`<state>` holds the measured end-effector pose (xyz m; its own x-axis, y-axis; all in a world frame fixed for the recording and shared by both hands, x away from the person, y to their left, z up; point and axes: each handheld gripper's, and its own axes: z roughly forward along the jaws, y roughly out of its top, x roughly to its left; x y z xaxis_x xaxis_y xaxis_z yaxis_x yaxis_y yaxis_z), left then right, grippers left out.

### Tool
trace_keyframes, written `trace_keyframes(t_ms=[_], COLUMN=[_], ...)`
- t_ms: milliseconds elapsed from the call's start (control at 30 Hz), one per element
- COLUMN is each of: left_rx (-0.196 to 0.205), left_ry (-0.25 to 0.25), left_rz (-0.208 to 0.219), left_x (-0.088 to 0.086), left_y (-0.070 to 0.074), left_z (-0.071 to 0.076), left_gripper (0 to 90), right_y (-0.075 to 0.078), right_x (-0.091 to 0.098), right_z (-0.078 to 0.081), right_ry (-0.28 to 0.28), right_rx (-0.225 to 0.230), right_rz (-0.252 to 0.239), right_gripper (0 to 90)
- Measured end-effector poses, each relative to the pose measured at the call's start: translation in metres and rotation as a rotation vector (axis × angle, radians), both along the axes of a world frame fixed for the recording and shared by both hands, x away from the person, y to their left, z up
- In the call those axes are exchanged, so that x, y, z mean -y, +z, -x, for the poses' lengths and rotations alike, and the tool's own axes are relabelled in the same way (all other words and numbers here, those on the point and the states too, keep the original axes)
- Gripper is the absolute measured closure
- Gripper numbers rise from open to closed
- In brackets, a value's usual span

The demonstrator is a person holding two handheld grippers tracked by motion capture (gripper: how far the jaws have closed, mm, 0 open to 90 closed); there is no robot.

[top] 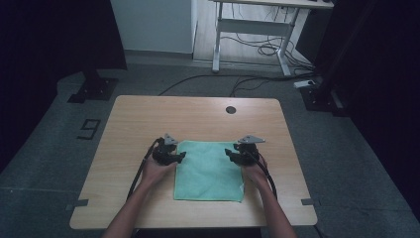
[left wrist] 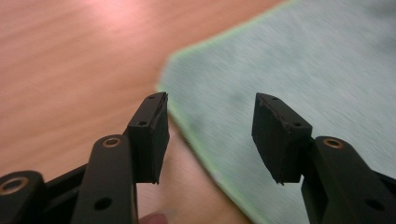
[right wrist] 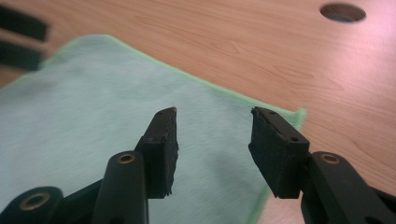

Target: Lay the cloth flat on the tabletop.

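Note:
A green cloth (top: pixel 209 171) lies flat on the wooden table (top: pixel 148 119), near its front edge. My left gripper (top: pixel 181 156) hovers at the cloth's far left corner with its jaws open and nothing between them. In the left gripper view the cloth's (left wrist: pixel 299 70) left edge runs under the gap between the jaws of the left gripper (left wrist: pixel 211 133). My right gripper (top: pixel 229 152) hangs open over the far right corner. In the right gripper view that corner of the cloth (right wrist: pixel 93 107) lies below the right gripper (right wrist: pixel 214 140), untouched.
A round cable hole (top: pixel 231 109) sits in the table top at the back, also seen as a cable hole (right wrist: pixel 343 12) in the right gripper view. Beyond the table stand a white desk frame (top: pixel 252 29), floor cables (top: pixel 257 82) and dark stands (top: pixel 91 87).

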<state>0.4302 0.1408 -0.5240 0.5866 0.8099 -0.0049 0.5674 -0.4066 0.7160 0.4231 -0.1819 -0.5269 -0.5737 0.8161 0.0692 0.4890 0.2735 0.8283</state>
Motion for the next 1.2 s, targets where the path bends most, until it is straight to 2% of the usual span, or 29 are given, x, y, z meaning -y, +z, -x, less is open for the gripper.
trace_keyframes(t_ms=[67, 100, 167, 267, 333, 400, 433, 467, 500, 533, 567, 667, 733, 833, 867, 900, 933, 967, 1000, 1033, 1067, 1100, 1133, 1167, 1200], left_rx=[0.003, 0.003, -0.002, -0.012, -0.025, -0.029, -0.031, -0.031, -0.044, -0.044, -0.044, -0.019, -0.014, 0.048, 0.048, 0.087, 0.087, 0.114, 0.114, 0.129, 0.129, 0.128, 0.122, 0.144, 0.144], left_ry=[0.009, 0.024, 0.028, 0.032, 0.033, 0.034, 0.044, 0.044, 0.034, 0.034, 0.025, 0.007, 0.005, -0.031, -0.031, -0.055, -0.055, -0.093, -0.093, -0.15, -0.15, -0.195, -0.246, -0.256, -0.256], left_rz=[-0.005, -0.005, -0.019, -0.016, -0.031, -0.035, -0.044, -0.044, -0.05, -0.05, -0.054, -0.073, -0.068, -0.108, -0.108, -0.114, -0.114, -0.106, -0.106, -0.11, -0.11, -0.127, -0.181, -0.21, -0.21], left_x=[-0.001, -0.001, -0.001, 0.0, 0.002, 0.003, 0.004, 0.004, 0.006, 0.006, 0.007, 0.015, 0.016, 0.027, 0.027, 0.034, 0.034, 0.044, 0.044, 0.058, 0.058, 0.067, 0.078, 0.08, 0.08], left_y=[0.001, 0.001, 0.0, -0.001, -0.003, -0.005, -0.008, -0.008, -0.012, -0.012, -0.013, -0.01, -0.009, -0.001, -0.001, 0.005, 0.005, 0.009, 0.009, 0.01, 0.01, 0.009, 0.007, 0.007, 0.007], left_z=[-0.004, -0.012, -0.02, -0.027, -0.035, -0.037, -0.038, -0.038, -0.038, -0.038, -0.038, -0.033, -0.032, -0.02, -0.02, -0.01, -0.01, 0.001, 0.001, 0.013, 0.013, 0.02, 0.027, 0.032, 0.032], left_gripper=[47.7, 48.4, 49.0, 49.9, 51.1, 52.9, 54.6, 56.9, 59.9, 62.6, 65.9, 77.1, 82.5, 84.7, 84.8, 84.8, 84.8, 84.6, 84.1, 83.3, 81.2, 75.4, 67.1, 60.8, 58.0], right_y=[0.003, 0.006, 0.008, 0.01, 0.008, 0.006, 0.002, 0.002, -0.003, -0.003, -0.009, -0.014, -0.016, -0.022, -0.024, -0.025, -0.025, -0.025, -0.026, -0.026, -0.026, -0.026, -0.026, -0.026, -0.026], right_x=[-0.002, -0.004, -0.005, -0.005, -0.004, -0.005, -0.007, -0.007, -0.008, -0.008, -0.01, -0.01, -0.009, -0.007, -0.007, -0.006, -0.006, -0.005, -0.005, -0.005, -0.005, -0.005, -0.005, -0.005, -0.005], right_z=[0.006, 0.019, 0.03, 0.049, 0.062, 0.069, 0.079, 0.079, 0.085, 0.085, 0.087, 0.088, 0.088, 0.087, 0.086, 0.086, 0.086, 0.085, 0.085, 0.085, 0.085, 0.086, 0.086, 0.086, 0.086], right_ry=[0.009, 0.027, 0.038, 0.054, 0.066, 0.081, 0.1, 0.1, 0.125, 0.125, 0.136, 0.133, 0.129, 0.122, 0.119, 0.116, 0.116, 0.111, 0.109, 0.112, 0.113, 0.113, 0.112, 0.112, 0.112], right_rx=[0.013, 0.036, 0.046, 0.066, 0.065, 0.067, 0.068, 0.068, 0.042, 0.042, 0.028, 0.007, 0.003, -0.027, -0.034, -0.044, -0.044, -0.048, -0.053, -0.056, -0.055, -0.054, -0.054, -0.053, -0.053], right_rz=[0.007, 0.011, 0.008, 0.003, -0.024, -0.02, -0.01, -0.01, -0.009, -0.009, 0.016, 0.029, 0.029, 0.042, 0.054, 0.06, 0.06, 0.053, 0.055, 0.057, 0.059, 0.063, 0.063, 0.063, 0.063], right_gripper=[50.9, 50.8, 50.7, 50.5, 50.7, 50.6, 50.8, 50.8, 50.8, 50.8, 50.7, 50.8, 51.0, 50.5, 50.5, 50.4, 50.4, 51.1, 51.0, 51.0, 51.0, 51.0, 51.0, 51.0, 51.1])
